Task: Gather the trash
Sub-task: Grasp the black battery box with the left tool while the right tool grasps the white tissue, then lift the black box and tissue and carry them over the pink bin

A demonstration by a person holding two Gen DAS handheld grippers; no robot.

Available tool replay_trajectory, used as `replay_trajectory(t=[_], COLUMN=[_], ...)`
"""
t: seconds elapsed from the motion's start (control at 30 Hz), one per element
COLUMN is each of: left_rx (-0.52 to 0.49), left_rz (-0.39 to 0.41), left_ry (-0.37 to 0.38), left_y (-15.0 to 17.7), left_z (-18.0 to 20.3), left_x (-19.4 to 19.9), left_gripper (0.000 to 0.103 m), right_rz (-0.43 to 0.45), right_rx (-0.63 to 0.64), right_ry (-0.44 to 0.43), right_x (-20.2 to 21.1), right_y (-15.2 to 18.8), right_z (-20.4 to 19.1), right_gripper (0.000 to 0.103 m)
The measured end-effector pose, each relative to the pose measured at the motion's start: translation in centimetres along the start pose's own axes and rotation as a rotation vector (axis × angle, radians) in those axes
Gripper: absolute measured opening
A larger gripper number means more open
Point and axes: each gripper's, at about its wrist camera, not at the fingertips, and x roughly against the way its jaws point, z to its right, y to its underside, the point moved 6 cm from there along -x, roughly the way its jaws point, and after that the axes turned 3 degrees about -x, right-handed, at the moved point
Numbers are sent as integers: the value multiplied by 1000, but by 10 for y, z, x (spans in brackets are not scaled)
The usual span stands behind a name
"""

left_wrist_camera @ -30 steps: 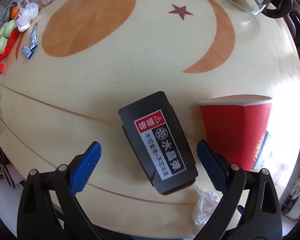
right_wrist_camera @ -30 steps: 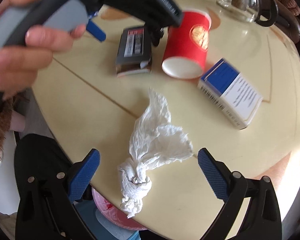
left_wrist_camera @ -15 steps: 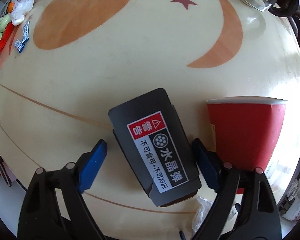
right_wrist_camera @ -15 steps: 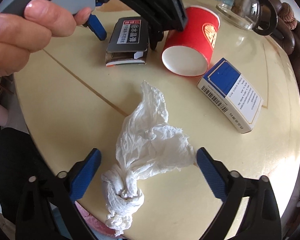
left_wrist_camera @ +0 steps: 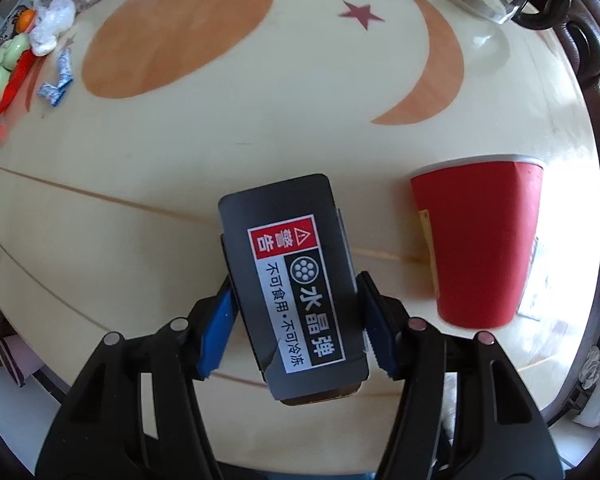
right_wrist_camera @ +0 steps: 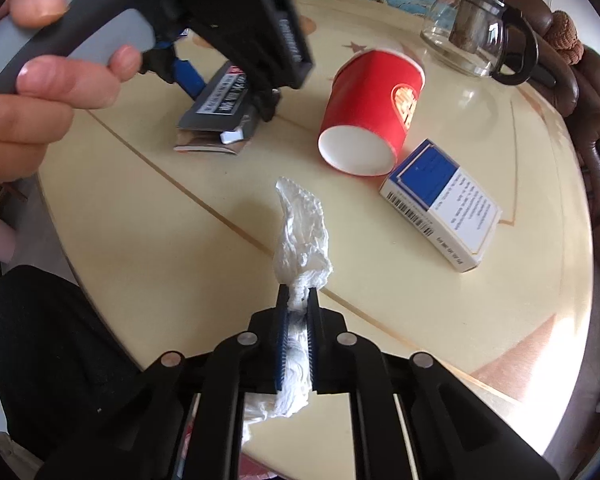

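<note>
A black box (left_wrist_camera: 288,264) with a red and white warning label lies on the cream round table (left_wrist_camera: 180,152). My left gripper (left_wrist_camera: 296,292) points straight down over it, and its jaws are closing with the box between them. Both blue pads (left_wrist_camera: 220,316) touch the box's long sides. In the right wrist view the box (right_wrist_camera: 220,100) sits under that gripper, which a hand (right_wrist_camera: 40,92) holds. My right gripper (right_wrist_camera: 298,300) is shut on a crumpled white tissue (right_wrist_camera: 300,232), whose loose end sticks up past the fingertips near the table's front edge.
A red paper cup (left_wrist_camera: 480,240) lies on its side right of the black box. A blue and white carton (right_wrist_camera: 440,200) lies beside it. A glass pot (right_wrist_camera: 472,36) stands at the back right. Wrappers (left_wrist_camera: 58,80) and a plastic bag (left_wrist_camera: 52,24) lie at the far left edge.
The left jaws have closed in from wide open until the pads meet the black box's sides. The right jaws have shut on the tissue and squeezed it into a narrow strip.
</note>
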Motion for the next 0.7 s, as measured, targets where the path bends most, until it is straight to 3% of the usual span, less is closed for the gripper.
replay_trajectory(t=[0.37, 0.57, 0.7], left_rx=[-34, -106, -143], left_rz=[118, 216, 266], left_ry=[-8, -17, -23], left_y=[30, 84, 104], left_z=[-13, -13, -7], left_x=[63, 107, 128], left_gripper=[58, 58, 58], right_rz=[121, 194, 216], right_rx=[-71, -100, -83], right_ry=[45, 76, 112], right_x=[67, 118, 144], right_y=[-18, -21, -17], right_z=[24, 23, 17], right_gripper=[9, 9, 9])
